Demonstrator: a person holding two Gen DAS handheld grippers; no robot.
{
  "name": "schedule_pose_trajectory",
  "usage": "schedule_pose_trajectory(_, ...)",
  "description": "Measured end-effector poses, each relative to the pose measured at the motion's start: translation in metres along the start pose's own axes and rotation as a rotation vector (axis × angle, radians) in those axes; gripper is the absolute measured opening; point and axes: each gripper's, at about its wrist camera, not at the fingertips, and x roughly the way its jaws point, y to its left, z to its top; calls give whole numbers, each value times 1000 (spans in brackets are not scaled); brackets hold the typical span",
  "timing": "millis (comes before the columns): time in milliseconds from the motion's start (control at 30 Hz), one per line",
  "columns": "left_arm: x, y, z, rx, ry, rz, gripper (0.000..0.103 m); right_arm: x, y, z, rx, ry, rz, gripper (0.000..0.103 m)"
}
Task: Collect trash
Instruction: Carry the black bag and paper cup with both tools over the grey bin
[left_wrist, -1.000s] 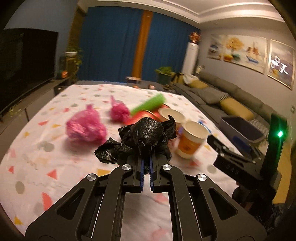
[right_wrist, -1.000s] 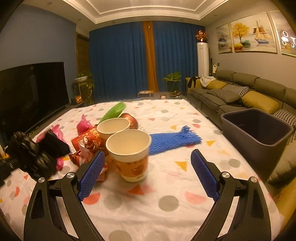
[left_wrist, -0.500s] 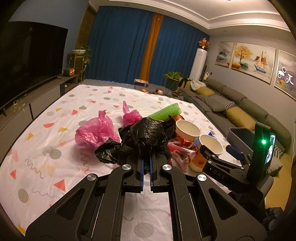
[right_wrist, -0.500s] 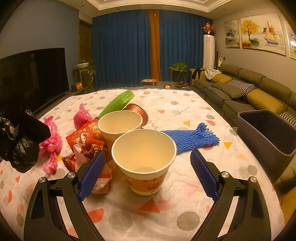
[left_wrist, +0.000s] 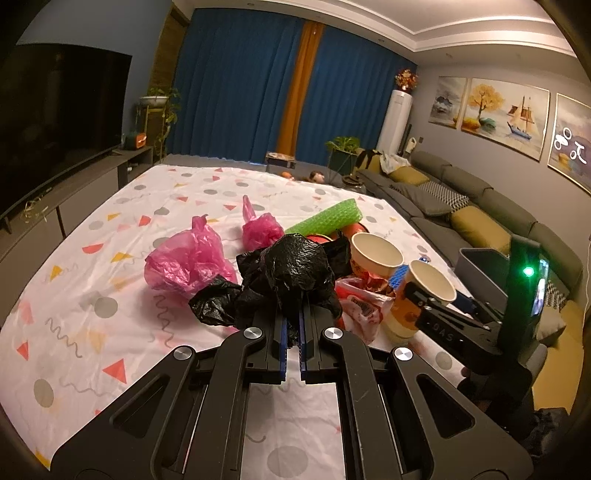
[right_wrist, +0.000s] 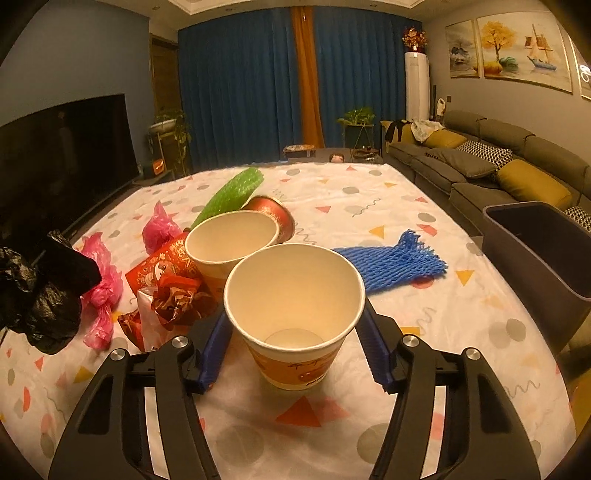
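Observation:
My left gripper (left_wrist: 291, 317) is shut on a crumpled black plastic bag (left_wrist: 295, 273), held just above the table; the bag also shows at the left of the right wrist view (right_wrist: 40, 295). An upright paper cup (right_wrist: 295, 295) with an orange print stands between the blue pads of my right gripper (right_wrist: 293, 317). The jaws are closing beside its rim, and the cup keeps its round shape. From the left wrist view, the right gripper (left_wrist: 424, 295) reaches in around that cup (left_wrist: 428, 284). A second paper cup (right_wrist: 229, 240) stands just behind.
On the spotted tablecloth (right_wrist: 369, 192) lie a red snack wrapper (right_wrist: 170, 280), two pink bags (left_wrist: 188, 258) (left_wrist: 260, 229), a green foam sleeve (left_wrist: 328, 218), a tipped red cup (right_wrist: 273, 214) and a blue foam net (right_wrist: 391, 258). A grey bin (right_wrist: 535, 243) stands off the table's right edge.
The right gripper has moved forward so the near paper cup sits between its pads, and its jaws have narrowed. The left gripper still holds the black bag.

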Motion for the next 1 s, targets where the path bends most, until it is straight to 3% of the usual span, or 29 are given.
schedule_pose_trajectory(1000, 2, -80, 2, 128, -9, -59, 4, -91, -67, -7, 47, -147, -24, 62)
